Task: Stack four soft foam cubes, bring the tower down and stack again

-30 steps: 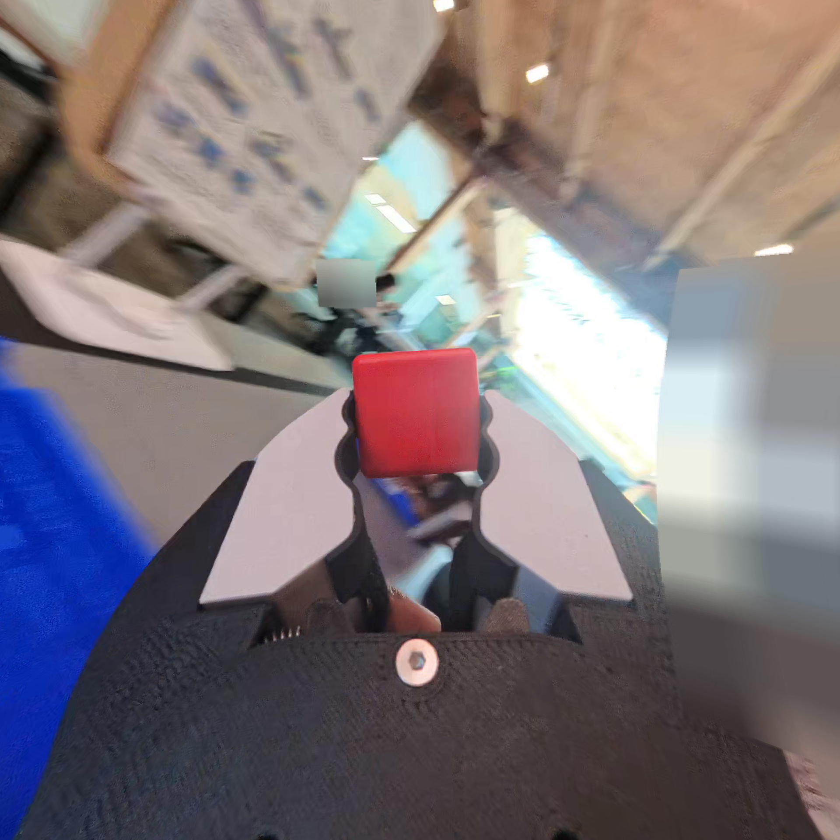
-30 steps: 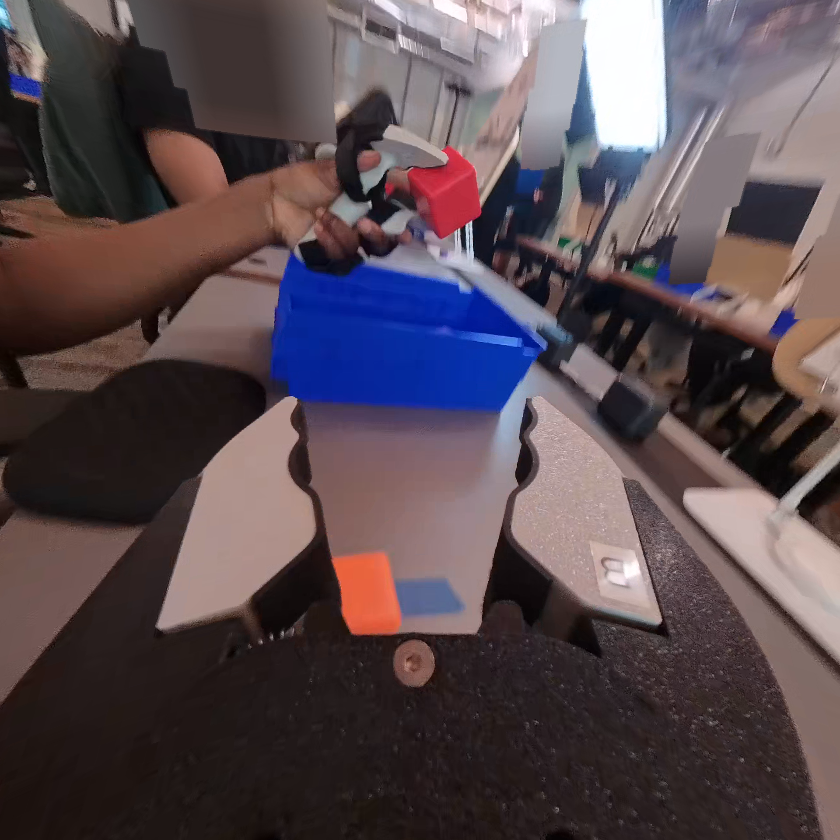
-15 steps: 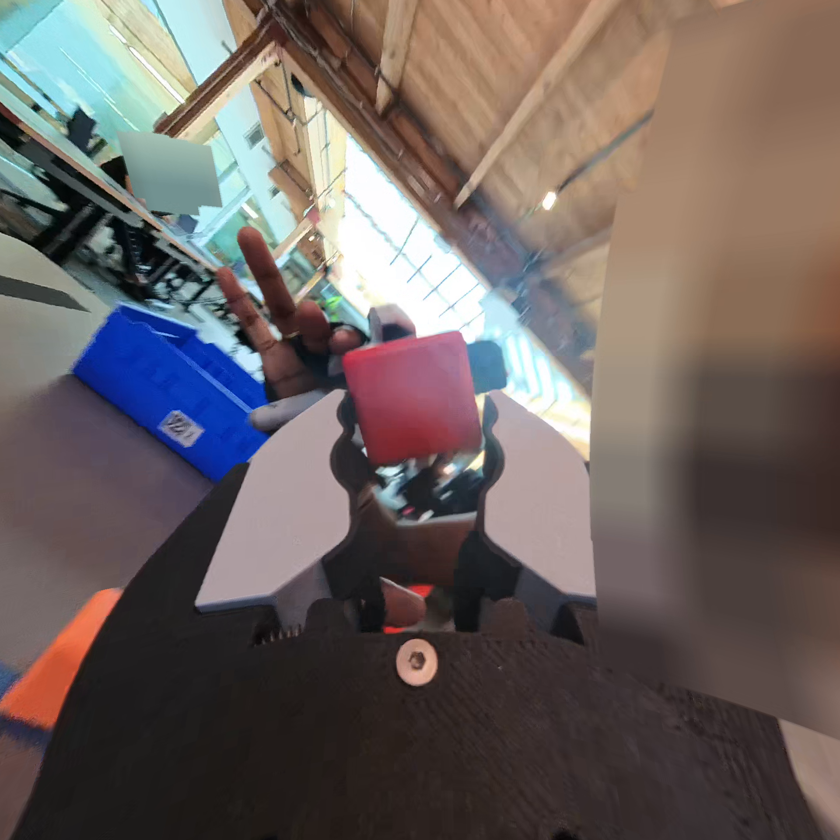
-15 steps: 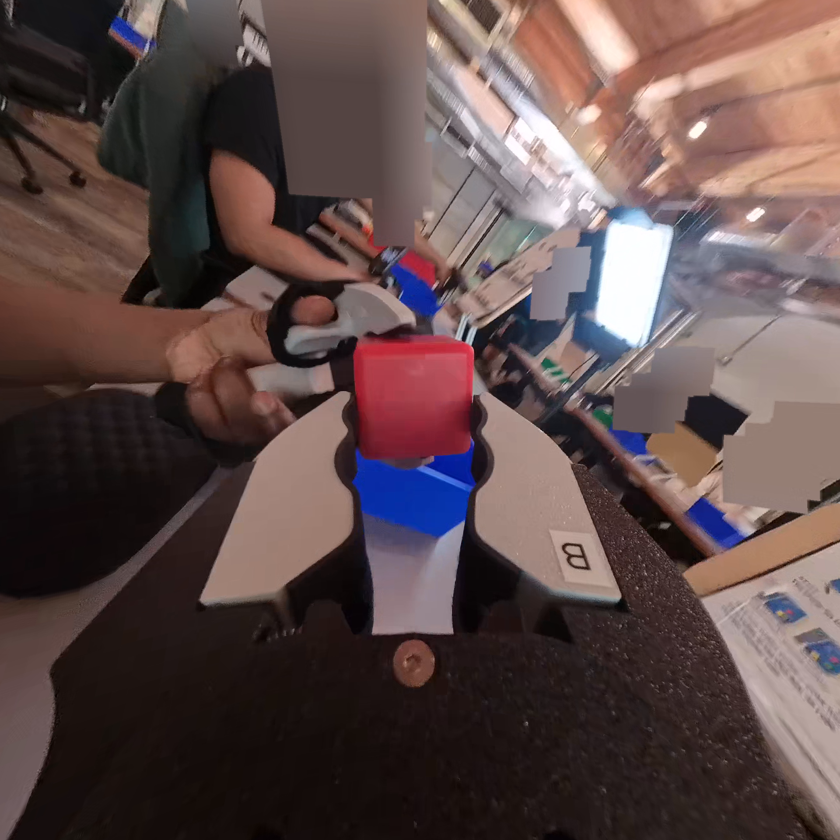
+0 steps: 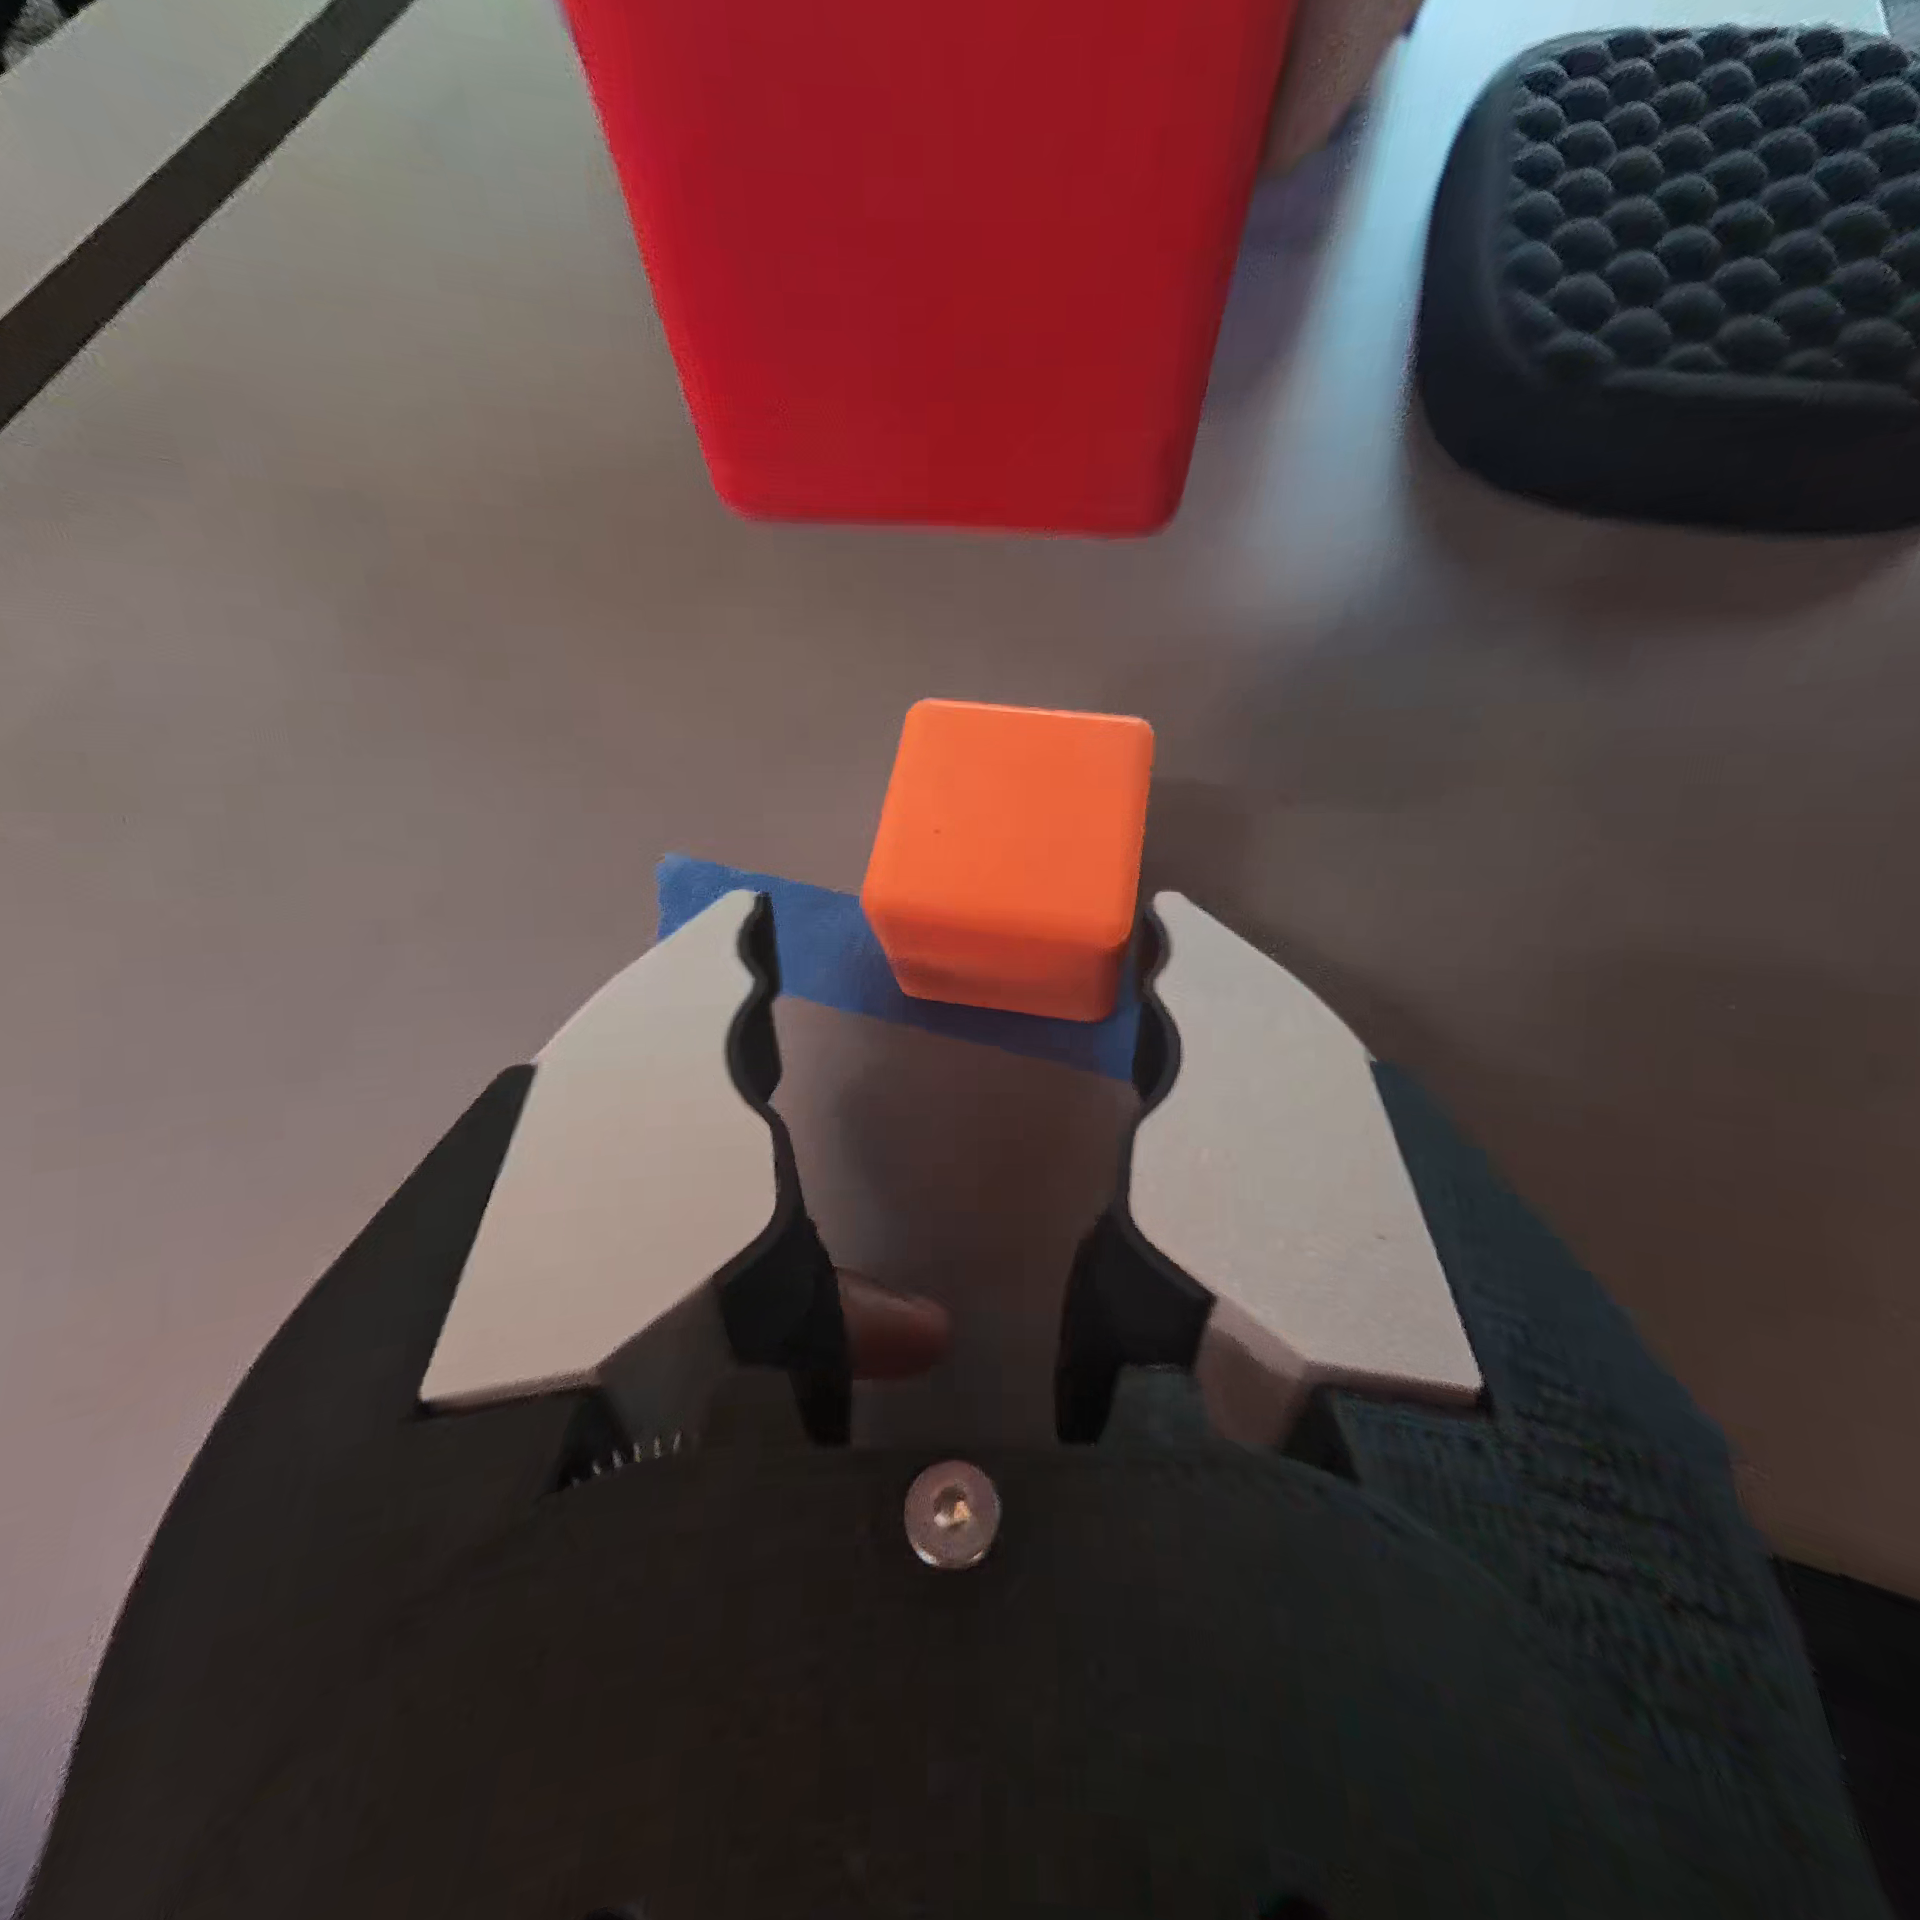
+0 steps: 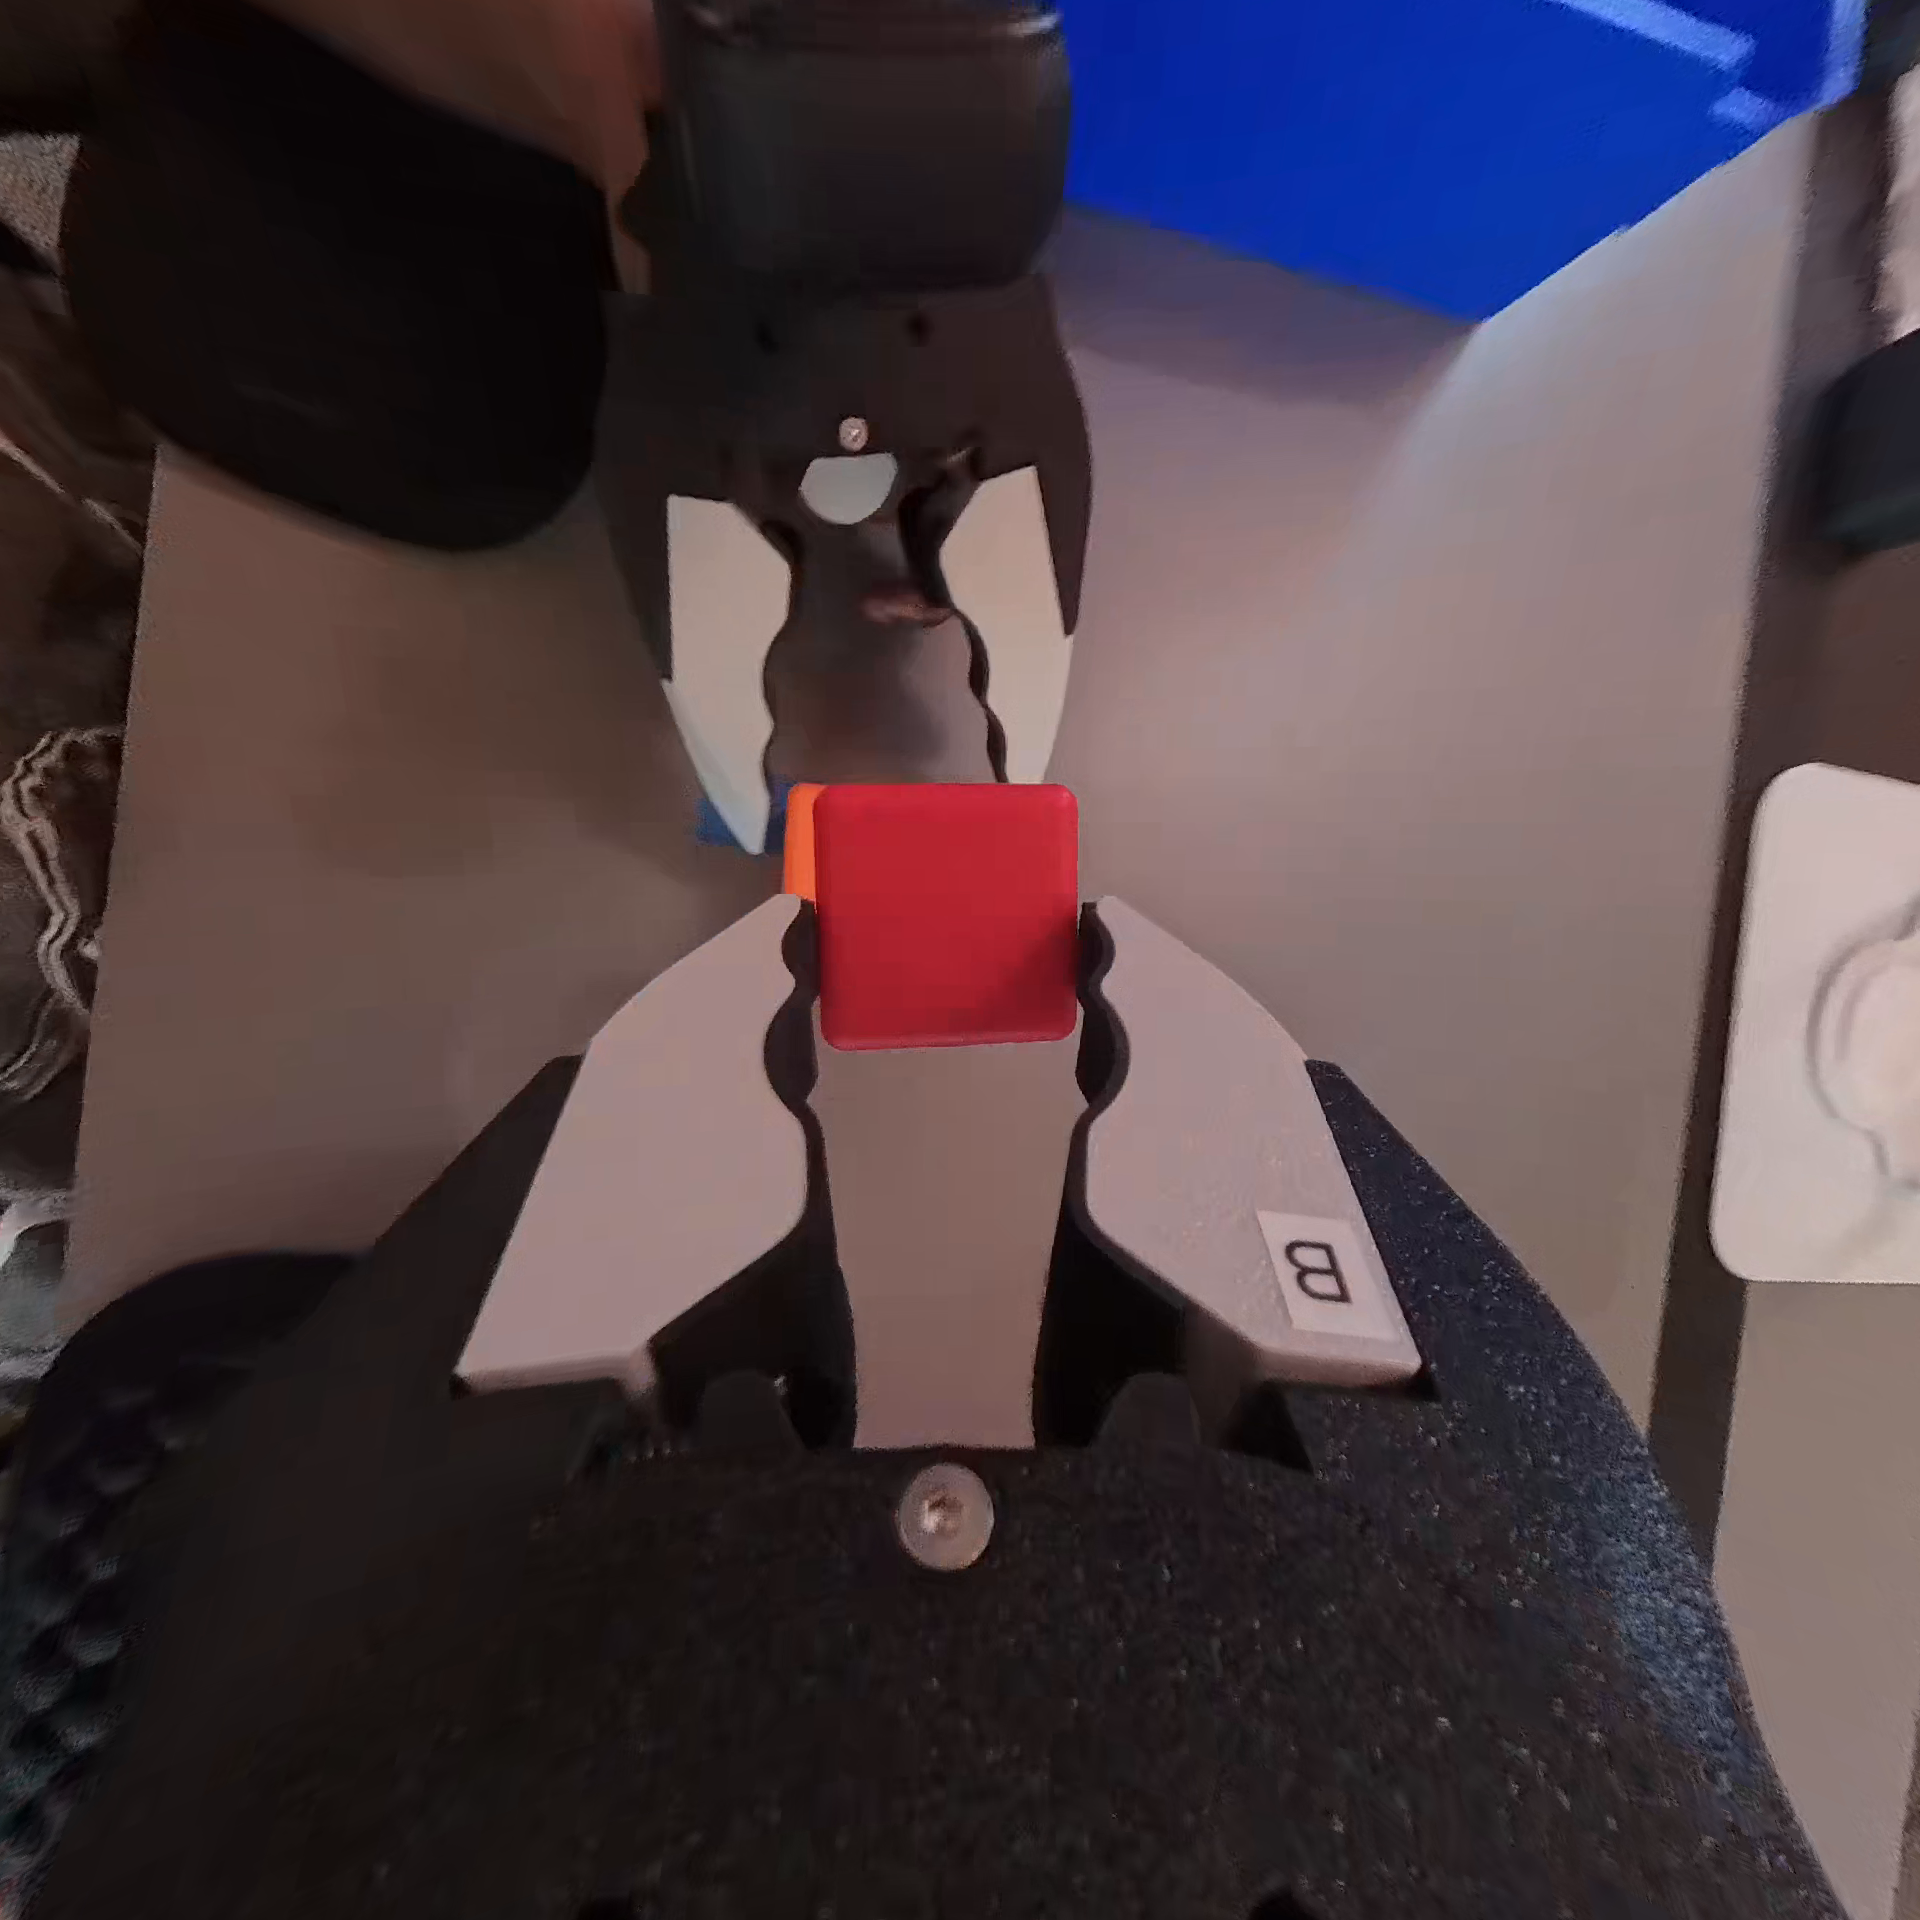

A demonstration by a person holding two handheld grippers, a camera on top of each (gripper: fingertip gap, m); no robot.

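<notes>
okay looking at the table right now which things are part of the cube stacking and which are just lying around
Part of the job:
- red cube, held in the right gripper
- orange cube, sitting on the blue tape
- left gripper, jaws open and empty

Just lying about:
- blue bin
- black padded cushion
- white pad at the table edge
</notes>
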